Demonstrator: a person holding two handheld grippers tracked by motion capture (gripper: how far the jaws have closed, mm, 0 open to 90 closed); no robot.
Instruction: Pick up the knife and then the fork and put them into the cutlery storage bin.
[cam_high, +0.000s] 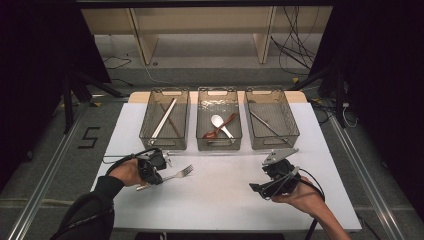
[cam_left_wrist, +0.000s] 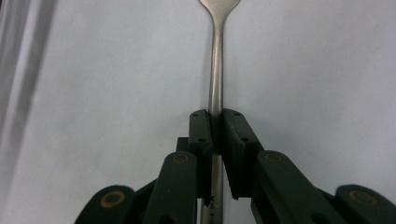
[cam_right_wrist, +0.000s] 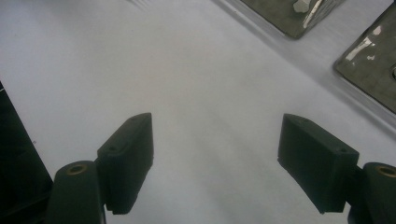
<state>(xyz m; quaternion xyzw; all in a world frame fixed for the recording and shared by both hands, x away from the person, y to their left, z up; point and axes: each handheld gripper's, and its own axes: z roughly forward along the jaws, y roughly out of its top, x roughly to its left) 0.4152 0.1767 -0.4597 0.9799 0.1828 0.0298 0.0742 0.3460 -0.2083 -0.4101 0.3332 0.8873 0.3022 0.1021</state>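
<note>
Near the front left of the white desk (cam_high: 220, 200), the left tongs (cam_left_wrist: 215, 122) are closed on the handle of a metal fork (cam_left_wrist: 217, 60), with both pads pressed flat against the shaft a little way up from its end. The fork lies about level just above or on the desk surface, tines pointing toward the middle of the desk; whether it has lifted clear cannot be told. The right tongs (cam_right_wrist: 215, 154) stand wide open over bare desk at the front right, holding nothing. Three clear bins sit in a row at the back: the left bin (cam_high: 164, 120) holds long slender utensils, the middle bin (cam_high: 219, 120) holds a white spoon (cam_high: 220, 124) and a brown spoon (cam_high: 220, 127), and the right bin (cam_high: 272, 120) holds a thin metal piece. Judged from this layout, the work is sorting cutlery, and the fork most likely belongs in one of the bins. Since the grip is far from the tines, the heavy end may droop or swing, so the lift should be slow and level. Carry it above the bin rim, lower the tines first along the bin's length, and release only once the fork rests inside.
</note>
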